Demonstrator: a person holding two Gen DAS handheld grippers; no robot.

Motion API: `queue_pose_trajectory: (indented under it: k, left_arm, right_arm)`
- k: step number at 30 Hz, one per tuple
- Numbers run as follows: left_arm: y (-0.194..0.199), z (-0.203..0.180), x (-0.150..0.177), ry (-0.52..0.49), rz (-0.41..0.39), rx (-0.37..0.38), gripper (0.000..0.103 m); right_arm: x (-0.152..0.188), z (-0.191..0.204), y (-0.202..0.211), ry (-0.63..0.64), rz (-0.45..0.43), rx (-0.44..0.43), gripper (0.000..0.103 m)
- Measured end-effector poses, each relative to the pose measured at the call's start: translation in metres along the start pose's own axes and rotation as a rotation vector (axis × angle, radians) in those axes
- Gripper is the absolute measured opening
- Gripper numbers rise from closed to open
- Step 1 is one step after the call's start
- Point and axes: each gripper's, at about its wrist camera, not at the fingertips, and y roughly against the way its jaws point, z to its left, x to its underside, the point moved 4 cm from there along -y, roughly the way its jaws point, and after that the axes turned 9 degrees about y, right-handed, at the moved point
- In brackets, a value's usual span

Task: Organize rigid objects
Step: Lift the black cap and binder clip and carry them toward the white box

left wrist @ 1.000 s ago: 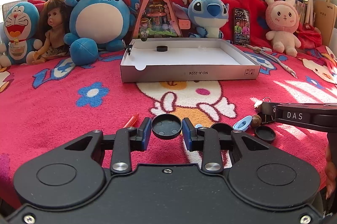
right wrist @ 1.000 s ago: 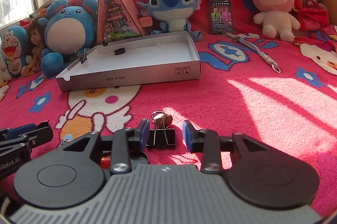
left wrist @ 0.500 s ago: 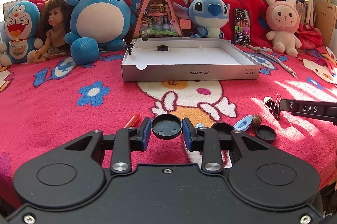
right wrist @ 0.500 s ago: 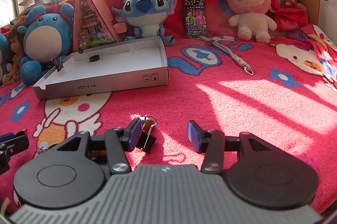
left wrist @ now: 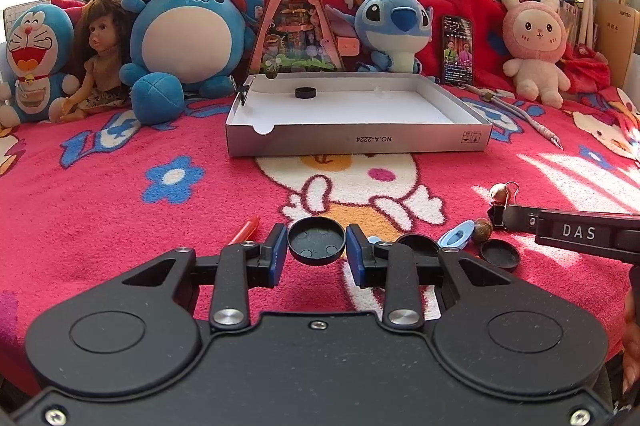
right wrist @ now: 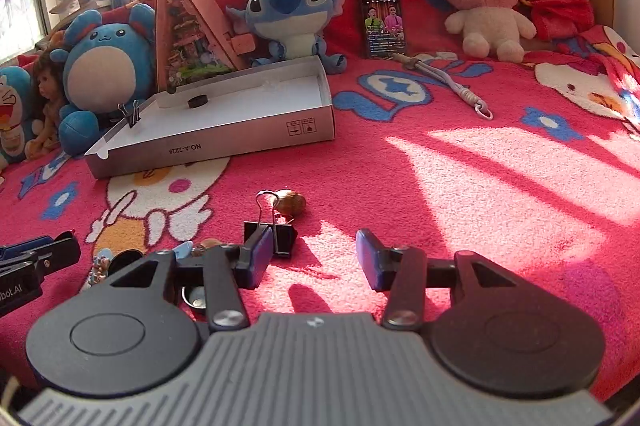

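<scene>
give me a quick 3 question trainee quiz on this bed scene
1. True or false: the left gripper has a black cap between its fingers.
2. What lies inside the white box? A) red pen B) small black disc C) phone
3. Which black item sits at the right gripper's left finger?

Key: 1 true. 2 B, the small black disc. 3 the binder clip.

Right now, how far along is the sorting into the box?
Done: one black cap lies in the white box, and a binder clip sits on its left wall. In hand: the left tool is shut on a black lid; the right tool is open beside a black binder clip. Left on the blanket: two more lids, a blue oval piece, a bead, a shell, a red pen.
</scene>
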Motion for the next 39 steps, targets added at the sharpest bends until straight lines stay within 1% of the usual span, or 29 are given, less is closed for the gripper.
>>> queue_pose_trajectory:
  k: [2,5,7,8,9,10,16,23,27,34,39]
  left_arm:
    - [0.000,-0.001,0.000,0.000,-0.001,0.000,0.030]
    - [0.001,-0.001,-0.001,0.004,-0.004,0.000,0.030]
    - [0.001,0.000,-0.003,0.006,-0.005,-0.001,0.030]
    - [0.001,0.000,-0.003,0.007,-0.005,-0.001,0.030]
    - [0.001,0.000,-0.003,0.009,-0.005,-0.002,0.030]
    - [0.001,0.001,-0.003,0.010,-0.005,-0.001,0.030]
    - [-0.001,0.000,-0.008,0.013,-0.008,0.008,0.030]
    - [-0.007,-0.004,-0.026,0.007,-0.031,0.037,0.030]
    - [-0.018,-0.006,-0.048,0.033,-0.025,0.079,0.030]
    - [-0.037,-0.010,-0.087,0.028,-0.070,0.084,0.030]
    - [-0.053,-0.015,-0.115,0.029,-0.094,0.093,0.030]
  right_arm:
    - [-0.001,0.010,-0.005,0.000,0.005,-0.007,0.063]
    - [-0.004,0.017,-0.014,-0.011,0.007,0.021,0.066]
    - [-0.006,0.018,-0.019,-0.015,0.008,0.040,0.066]
    - [-0.006,0.019,-0.020,-0.015,0.010,0.045,0.062]
    - [-0.006,0.020,-0.021,-0.012,0.014,0.046,0.044]
    - [-0.007,0.020,-0.021,-0.012,0.014,0.049,0.037]
    - [-0.008,0.019,-0.013,0.000,0.007,-0.002,0.037]
    - [-0.020,0.021,-0.003,0.009,-0.034,-0.029,0.037]
    - [-0.033,0.022,-0.004,0.034,-0.064,-0.034,0.037]
    - [-0.058,0.017,-0.014,0.049,-0.113,-0.035,0.038]
    - [-0.078,0.013,-0.026,0.042,-0.123,-0.073,0.038]
